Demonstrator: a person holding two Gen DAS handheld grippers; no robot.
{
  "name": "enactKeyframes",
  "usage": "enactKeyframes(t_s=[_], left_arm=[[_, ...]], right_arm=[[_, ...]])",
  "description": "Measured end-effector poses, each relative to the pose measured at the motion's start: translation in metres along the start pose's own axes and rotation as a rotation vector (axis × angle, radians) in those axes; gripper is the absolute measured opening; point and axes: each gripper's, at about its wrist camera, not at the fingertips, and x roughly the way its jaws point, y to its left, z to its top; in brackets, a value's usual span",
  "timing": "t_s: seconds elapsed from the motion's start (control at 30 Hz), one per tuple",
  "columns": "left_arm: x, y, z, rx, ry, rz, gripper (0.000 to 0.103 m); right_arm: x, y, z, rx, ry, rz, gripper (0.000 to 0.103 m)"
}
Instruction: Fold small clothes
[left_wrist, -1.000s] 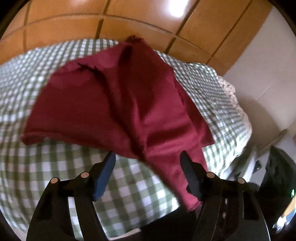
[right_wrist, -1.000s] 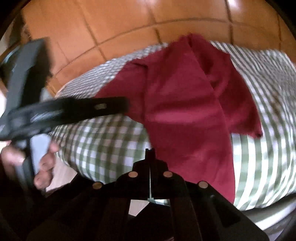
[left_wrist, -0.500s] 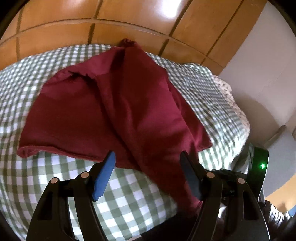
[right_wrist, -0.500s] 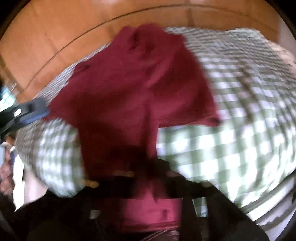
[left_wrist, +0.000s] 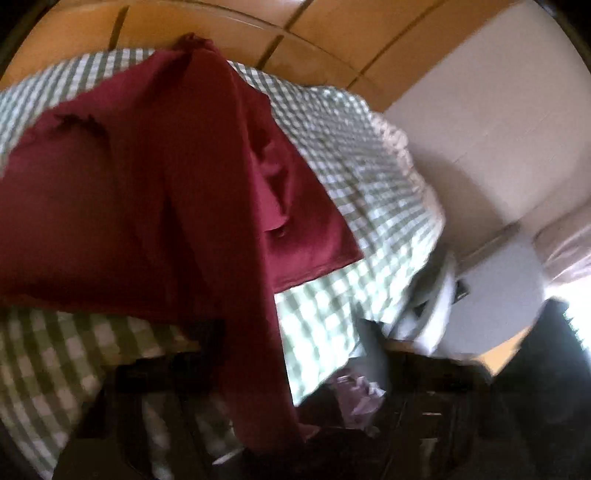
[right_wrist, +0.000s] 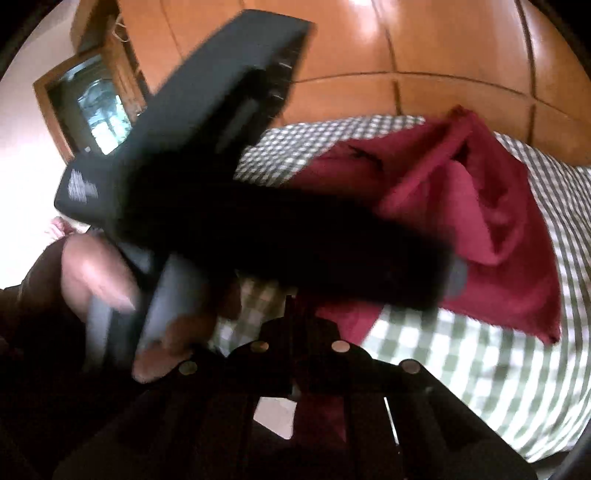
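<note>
A dark red garment (left_wrist: 147, 203) lies crumpled on the green checked bed (left_wrist: 369, 184), with one strip of it hanging over the near edge. My left gripper (left_wrist: 291, 339) is blurred and its jaws are closing. They still stand apart, one on each side of that hanging strip. In the right wrist view the garment (right_wrist: 480, 206) lies at the right, and the left gripper's black body crosses in front, its grey-blue fingertip (right_wrist: 457, 277) at the cloth. My right gripper (right_wrist: 291, 314) is shut, with red cloth just behind its tips; no grip shows.
Orange wooden panels (left_wrist: 332, 33) stand behind the bed and a white wall (left_wrist: 498, 110) is on the right. A crumpled lilac cloth (left_wrist: 354, 395) lies below the bed edge. A hand (right_wrist: 96, 273) holds the left gripper's handle. A wooden-framed glass door (right_wrist: 92, 110) is far left.
The left view has moved in and tilted, and the hanging strip now runs between its jaws. The right gripper has swung off the garment, and the left gripper now fills its view.
</note>
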Motion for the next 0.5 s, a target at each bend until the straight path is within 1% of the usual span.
enactKeyframes(t_s=[0.03,0.1,0.13,0.2,0.23,0.27,0.37,0.4,0.47,0.5], left_arm=[[-0.001,0.005,0.0,0.006,-0.002,0.065,0.003],[-0.016,0.023,0.0,-0.044,-0.049,0.055,0.003],[-0.025,0.032,-0.001,-0.064,-0.076,0.069,0.003],[-0.053,0.056,-0.001,-0.115,-0.147,0.111,0.003],[-0.065,0.067,0.0,-0.138,-0.175,0.126,0.003],[-0.083,0.082,0.001,-0.169,-0.212,0.157,0.003],[-0.13,0.123,0.008,-0.237,-0.305,0.261,0.003],[-0.14,0.131,0.011,-0.246,-0.32,0.288,0.003],[-0.164,0.152,0.018,-0.262,-0.353,0.346,0.003],[-0.176,0.162,0.027,-0.274,-0.37,0.384,0.003]], right_arm=[[0.002,0.001,0.003,-0.005,0.0,-0.004,0.004],[0.003,-0.004,0.007,0.016,0.009,0.028,0.01],[0.0,-0.007,0.009,0.03,0.005,0.044,0.013],[-0.01,-0.02,0.014,0.052,-0.017,0.025,0.036],[-0.013,-0.027,0.017,0.069,-0.029,0.007,0.039],[-0.015,-0.036,0.02,0.093,-0.042,-0.02,0.041],[-0.004,-0.069,0.033,0.135,-0.054,-0.181,0.046],[0.004,-0.077,0.039,0.134,-0.053,-0.25,0.046],[0.022,-0.095,0.053,0.141,-0.051,-0.343,0.046],[0.027,-0.102,0.057,0.139,-0.051,-0.365,0.046]])
